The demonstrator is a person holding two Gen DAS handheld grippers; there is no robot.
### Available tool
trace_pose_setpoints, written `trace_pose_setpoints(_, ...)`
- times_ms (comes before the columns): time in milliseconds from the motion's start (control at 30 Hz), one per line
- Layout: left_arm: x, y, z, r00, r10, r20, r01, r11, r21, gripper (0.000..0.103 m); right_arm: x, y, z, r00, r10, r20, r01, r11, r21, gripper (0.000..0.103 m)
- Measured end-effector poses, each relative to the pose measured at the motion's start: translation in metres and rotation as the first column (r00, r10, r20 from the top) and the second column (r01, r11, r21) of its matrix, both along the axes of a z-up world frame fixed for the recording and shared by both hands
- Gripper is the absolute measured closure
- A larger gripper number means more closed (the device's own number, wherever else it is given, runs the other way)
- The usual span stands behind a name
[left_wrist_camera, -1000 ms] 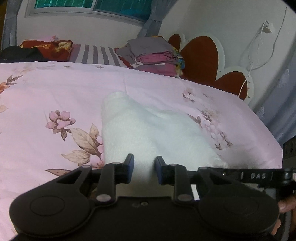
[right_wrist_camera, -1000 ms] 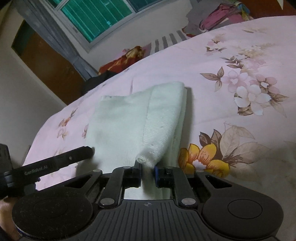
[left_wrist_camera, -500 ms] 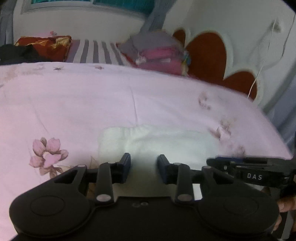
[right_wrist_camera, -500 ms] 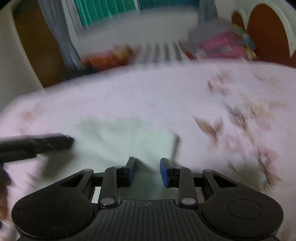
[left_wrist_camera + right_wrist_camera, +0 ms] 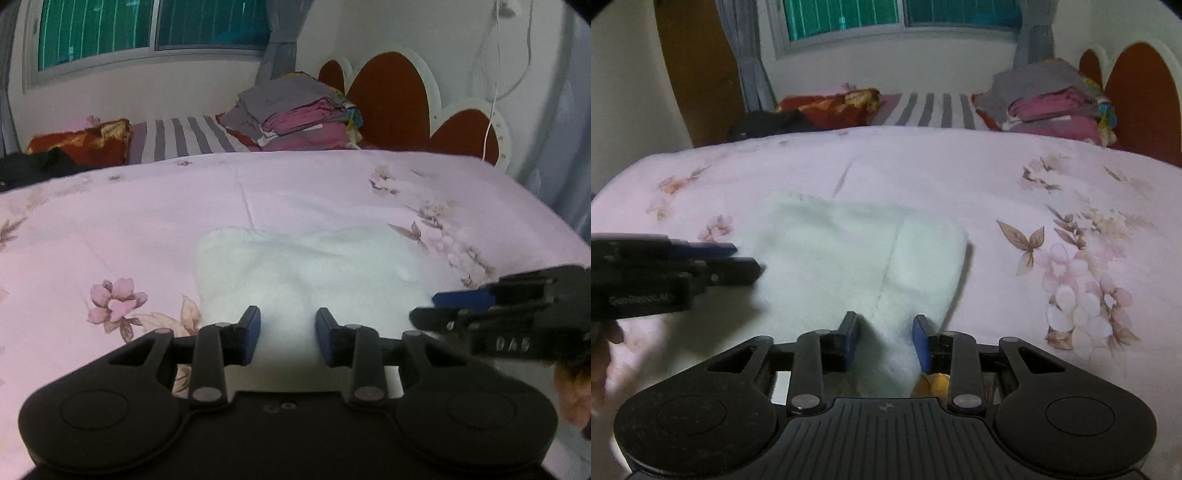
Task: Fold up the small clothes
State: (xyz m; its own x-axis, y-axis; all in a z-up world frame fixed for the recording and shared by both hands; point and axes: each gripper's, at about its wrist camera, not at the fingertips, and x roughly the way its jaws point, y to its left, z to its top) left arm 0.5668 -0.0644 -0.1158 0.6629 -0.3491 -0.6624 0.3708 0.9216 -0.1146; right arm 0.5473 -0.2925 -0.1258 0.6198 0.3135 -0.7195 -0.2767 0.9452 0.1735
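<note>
Pink floral bedspread carries our folded white knit garment, lying flat mid-bed, long axis running across us. Left gripper and right gripper sit over its near edge, jaws apart, clamping nothing. Fold apparently laid; next probably regrasp that edge.

Floral bedsheet, clothes stack – by headboard, window.
</note>
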Motion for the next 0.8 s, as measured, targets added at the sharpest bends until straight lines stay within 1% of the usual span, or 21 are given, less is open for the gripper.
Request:
trace_pose_setpoints(67,-0.014,0.003,0.011,1.000,0.001,0.021,-0.001,1.000,-0.010,0.072,-0.002,-0.003,0.005,1.000,-0.022,-0.014,0.022,1.000,0.017,0.071)
trace_pose_setpoints(100,-0.021,0.005,0.012,1.000,0.003,0.020,-0.003,1.000,-0.015,0.072,-0.009,-0.006,0.013,1.000,-0.023,0.011,0.023,0.999,0.023,0.071)
trace_pose_setpoints(133,-0.030,0.006,0.012,1.000,0.007,0.015,-0.007,1.000,-0.008,0.072,-0.019,-0.008,0.022,0.999,-0.011,0.050,0.009,0.999,0.037,0.071)
trace_pose_setpoints(167,-0.042,0.006,0.009,1.000,0.012,0.014,-0.012,1.000,0.005,0.072,-0.028,-0.008,0.028,0.998,0.001,0.063,-0.004,0.999,0.049,0.071)
trace_pose_setpoints(233,-0.063,0.007,0.004,1.000,0.030,0.006,-0.030,0.999,0.031,0.071,-0.046,-0.006,0.032,0.998,0.035,0.057,-0.038,0.998,0.054,0.071)
trace_pose_setpoints(300,-0.083,0.010,-0.001,0.998,0.061,-0.002,-0.060,0.997,0.044,0.070,-0.065,0.001,0.030,0.997,0.066,0.033,-0.068,0.996,0.051,0.071)
trace_pose_setpoints(367,-0.098,0.013,-0.003,0.996,0.086,-0.007,-0.086,0.995,0.043,0.070,-0.086,0.005,0.022,0.996,0.087,-0.005,-0.086,0.995,0.050,0.071)
trace_pose_setpoints(467,-0.115,0.016,-0.011,0.996,0.084,-0.032,-0.082,0.994,0.068,0.069,-0.111,0.005,0.008,0.995,0.083,-0.049,-0.081,0.996,0.035,0.071)
trace_pose_setpoints(500,-0.120,0.018,-0.013,0.996,0.077,-0.037,-0.074,0.995,0.072,0.069,-0.121,0.006,0.005,0.995,0.074,-0.064,-0.073,0.997,0.019,0.071)
trace_pose_setpoints(567,-0.127,0.021,-0.016,0.997,0.070,-0.046,-0.066,0.995,0.075,0.068,-0.134,0.005,0.001,0.997,0.053,-0.064,-0.053,0.999,0.003,0.071)
trace_pose_setpoints(633,-0.128,0.025,-0.017,0.996,0.067,-0.052,-0.064,0.996,0.069,0.065,-0.141,0.003,-0.001,0.997,0.020,-0.077,-0.021,1.000,-0.006,0.071)
trace_pose_setpoints(667,-0.128,0.025,-0.017,0.996,0.068,-0.056,-0.064,0.995,0.070,0.065,-0.142,0.001,-0.003,0.996,0.007,-0.087,-0.006,1.000,0.006,0.071)
trace_pose_setpoints(733,-0.129,0.027,-0.017,0.996,0.063,-0.058,-0.059,0.996,0.071,0.064,-0.142,-0.006,-0.008,0.994,-0.033,-0.108,0.040,0.997,0.059,0.071)
trace_pose_setpoints(800,-0.132,0.027,-0.018,0.997,0.053,-0.052,-0.049,0.996,0.079,0.064,-0.143,-0.003,-0.006,0.994,-0.047,-0.103,0.052,0.998,0.046,0.071)
